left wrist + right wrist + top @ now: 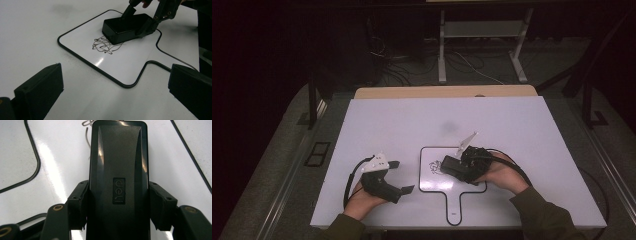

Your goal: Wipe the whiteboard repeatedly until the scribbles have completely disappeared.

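Dim room, dark floor and cables behind a white desk (402, 120). On the desk, near the person's edge and right of centre, lies a small whiteboard (432, 182) with a black rim and a short handle pointing toward the person. A tangle of dark scribble (105, 46) marks the board's upper left part.

The right gripper (451, 165), held in the right hand (502, 175), leans in from the right over the board. Its jaws pinch a black eraser (118, 177) by its two long sides; the eraser rests flat on the board. Its long axis runs straight out from the jaws, and its far end touches the edge of the scribble, so the scribble lies just ahead along that axis, to the left in the high view. A push along the eraser's length would likely wipe it.

The left gripper (404, 176), in the left hand (364, 200), rests on the desk left of the board, jaws spread and empty, pointed toward it. The right hand is much the nearer.
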### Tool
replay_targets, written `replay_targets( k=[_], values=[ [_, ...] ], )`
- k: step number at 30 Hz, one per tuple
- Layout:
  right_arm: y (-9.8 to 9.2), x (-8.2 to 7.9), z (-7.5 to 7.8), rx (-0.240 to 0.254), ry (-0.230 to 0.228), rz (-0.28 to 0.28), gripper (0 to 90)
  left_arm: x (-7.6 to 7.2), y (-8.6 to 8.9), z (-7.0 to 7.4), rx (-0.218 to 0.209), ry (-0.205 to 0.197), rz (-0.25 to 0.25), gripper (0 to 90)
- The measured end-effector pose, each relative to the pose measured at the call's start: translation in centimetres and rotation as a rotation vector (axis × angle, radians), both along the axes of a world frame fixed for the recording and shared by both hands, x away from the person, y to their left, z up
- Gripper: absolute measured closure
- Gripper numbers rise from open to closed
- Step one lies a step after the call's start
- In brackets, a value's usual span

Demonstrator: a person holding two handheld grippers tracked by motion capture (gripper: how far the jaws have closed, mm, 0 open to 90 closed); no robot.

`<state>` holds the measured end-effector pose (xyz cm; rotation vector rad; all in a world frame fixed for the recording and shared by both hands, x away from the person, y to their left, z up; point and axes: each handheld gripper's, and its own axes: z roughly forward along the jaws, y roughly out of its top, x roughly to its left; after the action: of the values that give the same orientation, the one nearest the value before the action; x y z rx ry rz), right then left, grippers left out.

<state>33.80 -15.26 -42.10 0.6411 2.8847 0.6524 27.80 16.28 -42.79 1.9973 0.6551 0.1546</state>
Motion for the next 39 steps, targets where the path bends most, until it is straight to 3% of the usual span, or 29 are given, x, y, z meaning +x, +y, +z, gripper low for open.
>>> replay_targets(
  k=[2, 16, 36, 39],
  values=[
    [0.0, 0.3, 0.0, 0.016, 0.015, -0.016, 38.6, 0.0, 0.0, 0.0, 0.001, 0.0, -0.002, 0.0],
    [-0.3, 4.0, -0.1, 0.021, 0.002, -0.099, 38.6, 0.0, 0.0, -0.1, 0.005, 0.002, 0.0, 0.0],
    [1.6, -0.3, 0.0, 0.005, 0.011, 0.024, 38.6, 0.0, 0.0, 0.0, 0.004, -0.004, -0.003, 0.0],
    [1.7, -0.2, 0.1, 0.0, 0.014, 0.033, 38.6, 0.0, 0.0, 0.0, 0.004, -0.004, -0.003, 0.0]
  ],
)
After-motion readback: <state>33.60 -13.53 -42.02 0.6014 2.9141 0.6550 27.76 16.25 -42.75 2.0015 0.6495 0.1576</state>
